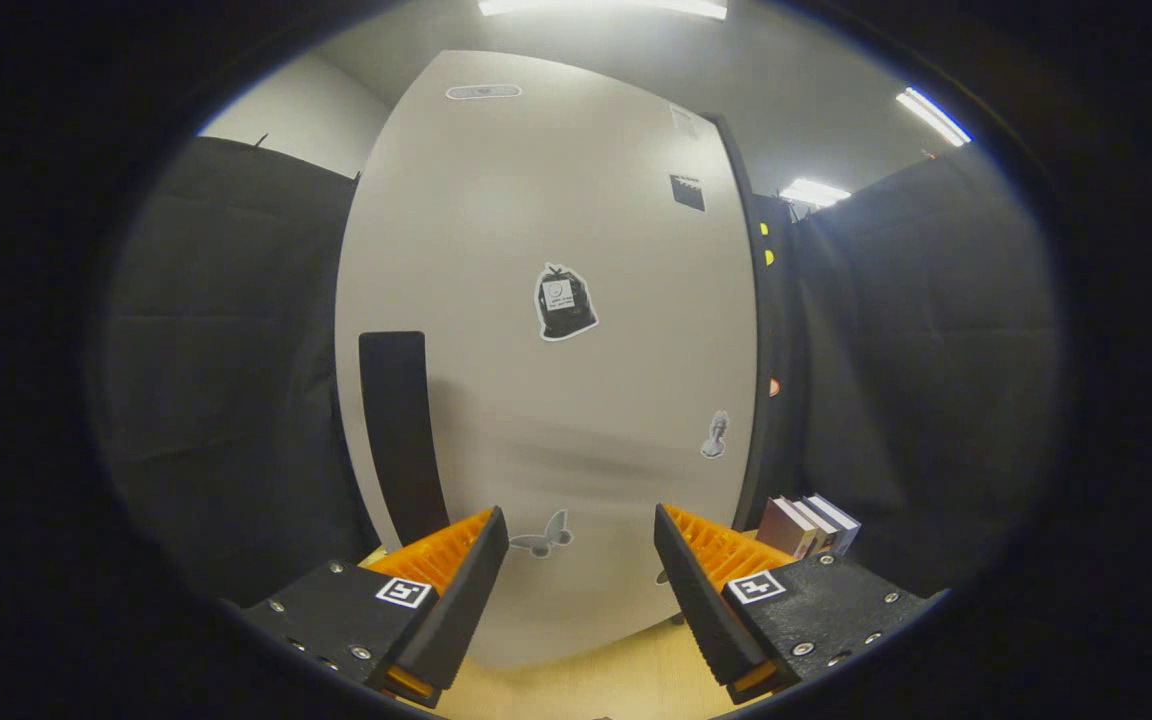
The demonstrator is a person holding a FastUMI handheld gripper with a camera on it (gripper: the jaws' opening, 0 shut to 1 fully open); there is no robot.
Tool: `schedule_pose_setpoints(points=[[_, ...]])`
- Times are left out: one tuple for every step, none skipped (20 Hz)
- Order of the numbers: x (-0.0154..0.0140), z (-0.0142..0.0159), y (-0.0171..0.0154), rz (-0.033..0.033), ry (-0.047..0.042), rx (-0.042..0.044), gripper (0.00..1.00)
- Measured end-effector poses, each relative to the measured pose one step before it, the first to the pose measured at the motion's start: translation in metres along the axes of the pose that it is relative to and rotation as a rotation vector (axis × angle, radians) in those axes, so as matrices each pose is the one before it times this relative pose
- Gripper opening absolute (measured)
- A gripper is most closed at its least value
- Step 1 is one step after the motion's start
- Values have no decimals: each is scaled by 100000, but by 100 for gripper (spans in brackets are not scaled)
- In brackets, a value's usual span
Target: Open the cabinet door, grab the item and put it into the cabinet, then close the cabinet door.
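A pale grey cabinet [536, 300] stands straight ahead with its door [496, 420] closed flat. A dark vertical handle [401, 440] runs down the door's left side, just above and beyond my left finger. Stickers dot the door: a black bag shape [564, 302] at mid height, a small butterfly [542, 538] low between my fingers, and a small bust figure [715, 436] at the right. My gripper [581, 545] is open, held close in front of the door's lower part, with nothing between its fingers. A few books [804, 525] lie right of the cabinet, beyond my right finger.
The cabinet stands on a light wooden tabletop [596, 680] that shows below my fingers. Black cloth walls [226, 380] close in on both sides. A dark strip [764, 330] with small coloured dots runs along the cabinet's right edge.
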State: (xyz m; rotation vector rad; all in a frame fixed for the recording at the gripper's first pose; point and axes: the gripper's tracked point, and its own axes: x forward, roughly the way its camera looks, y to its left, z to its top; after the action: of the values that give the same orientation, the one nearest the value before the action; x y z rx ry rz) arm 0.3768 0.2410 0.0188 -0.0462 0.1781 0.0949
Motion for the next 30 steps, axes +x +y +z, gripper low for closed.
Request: schedule_pose_setpoints(points=[[512, -29, 702, 864, 183, -88, 92], [615, -100, 504, 814, -24, -433, 92], [600, -182, 519, 342, 144, -543, 91], [389, -205, 143, -1247, 484, -930, 91], [191, 238, 123, -378, -1291, -921, 91], [295, -148, -62, -202, 137, 156, 90], [109, -194, 104, 201, 662, 748, 90], [301, -85, 56, 266, 415, 687, 90], [322, -33, 29, 202, 15, 497, 90], [377, -98, 56, 91, -37, 505, 90], [263, -46, 85, 41, -20, 309, 90], [21, 12, 123, 85, -201, 198, 90], [119, -14, 69, 86, -58, 154, 90], [84, 1, 86, 182, -166, 5, 90], [114, 53, 68, 246, -110, 113, 90], [51, -35, 43, 247, -10, 113, 90], [60, 23, 87, 270, -6, 149, 90], [125, 34, 76, 264, -96, 39, 90], [102, 16, 97, 256, 36, 70, 90], [76, 0, 22, 120, 46, 107, 90], [124, 1, 68, 106, -3, -237, 90], [37, 10, -26, 30, 69, -222, 90], [73, 47, 49, -60, -86, -300, 90], [193, 16, -19, -21, -67, -544, 90], [143, 4, 1, -30, -233, -406, 90], [98, -14, 42, -28, -221, -319, 90], [142, 39, 6, -76, -453, -290, 90], [155, -31, 27, -39, -494, -420, 90], [47, 67, -51, -229, -494, -567, 90], [4, 77, -90, -241, -523, -715, 90]])
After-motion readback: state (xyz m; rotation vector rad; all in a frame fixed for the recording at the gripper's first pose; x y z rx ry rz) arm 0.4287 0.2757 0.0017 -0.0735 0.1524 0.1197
